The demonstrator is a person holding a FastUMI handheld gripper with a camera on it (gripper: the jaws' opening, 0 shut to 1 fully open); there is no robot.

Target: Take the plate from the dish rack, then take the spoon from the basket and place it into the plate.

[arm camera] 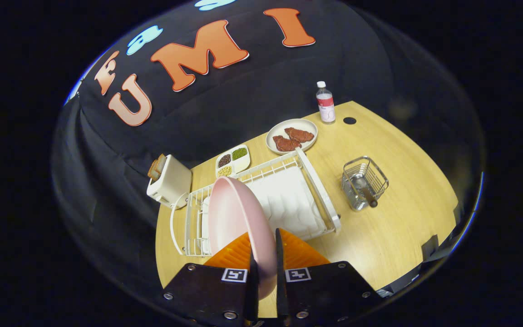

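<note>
We have the claw (266, 261) pinching the plate (236, 218) by its rim, both fingers pressed on it. The plate stands on edge between them, its face running ahead over the rack (288, 200). The basket (365, 181) sits ahead and right of the claw, apart from the rack; the spoon (367, 194) leans in it, handle end nearest us.

black cloth wall (252, 104), light wooden table (393, 218)

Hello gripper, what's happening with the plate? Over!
Gripper shut on pink plate, held on edge over dish rack. Spoon waiting in basket. Nothing in the way.
</note>
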